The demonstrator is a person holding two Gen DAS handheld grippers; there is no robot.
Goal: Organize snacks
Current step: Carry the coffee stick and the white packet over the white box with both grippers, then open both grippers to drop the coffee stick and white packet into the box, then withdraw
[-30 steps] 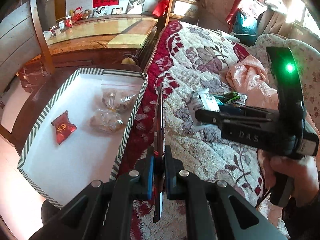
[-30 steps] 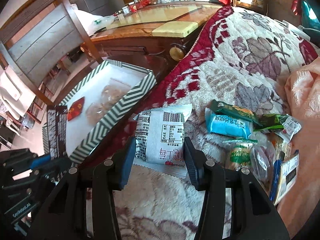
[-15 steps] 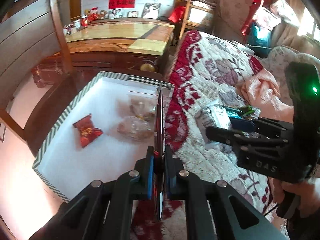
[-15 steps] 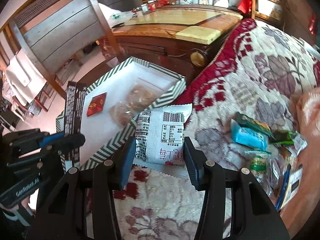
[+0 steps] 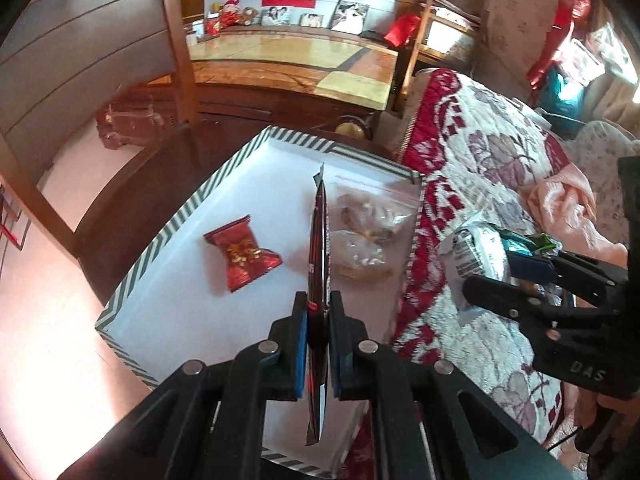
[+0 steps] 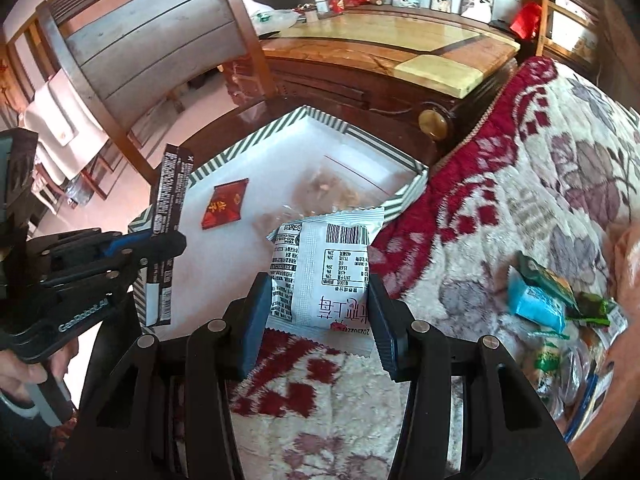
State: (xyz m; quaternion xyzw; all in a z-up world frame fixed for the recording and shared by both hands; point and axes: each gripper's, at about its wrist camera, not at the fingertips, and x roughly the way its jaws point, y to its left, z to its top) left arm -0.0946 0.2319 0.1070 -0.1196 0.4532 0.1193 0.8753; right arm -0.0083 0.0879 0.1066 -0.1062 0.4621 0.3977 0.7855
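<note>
Two handheld claws hung over a white cardboard tray with a green-and-white striped rim (image 5: 176, 227), which sat on a dark wooden chair seat (image 5: 132, 184) beside a bed covered by a red, cream and mauve floral blanket (image 5: 492, 160).

The left claw (image 5: 319, 312) was pinched tight on a thin black snack packet with white print (image 5: 318, 240), held edge-on over the tray, so its face was unreadable from that side. The right wrist view showed its printed back (image 6: 170, 216), though the lettering was too small to make out.

The right claw (image 6: 319, 300) gripped a silver-white sealed snack pouch with a barcode and red characters (image 6: 324, 268), hanging over the tray's near corner and the blanket's edge. Its lower seam was partly hidden behind the claw.

Inside the tray lay a red foil candy wrapper with gold print (image 5: 242, 252) and, beside it, two clear plastic bags of brownish snacks (image 5: 360, 236); their contents were blurred.

On the blanket, well apart from the tray, sat a heap of loose snacks, among them a light blue packet (image 6: 538, 304) and a green one (image 6: 548, 276). The heap was cut off at the picture's right edge. A hand (image 6: 24, 376) showed only partly under the left claw's handle.
</note>
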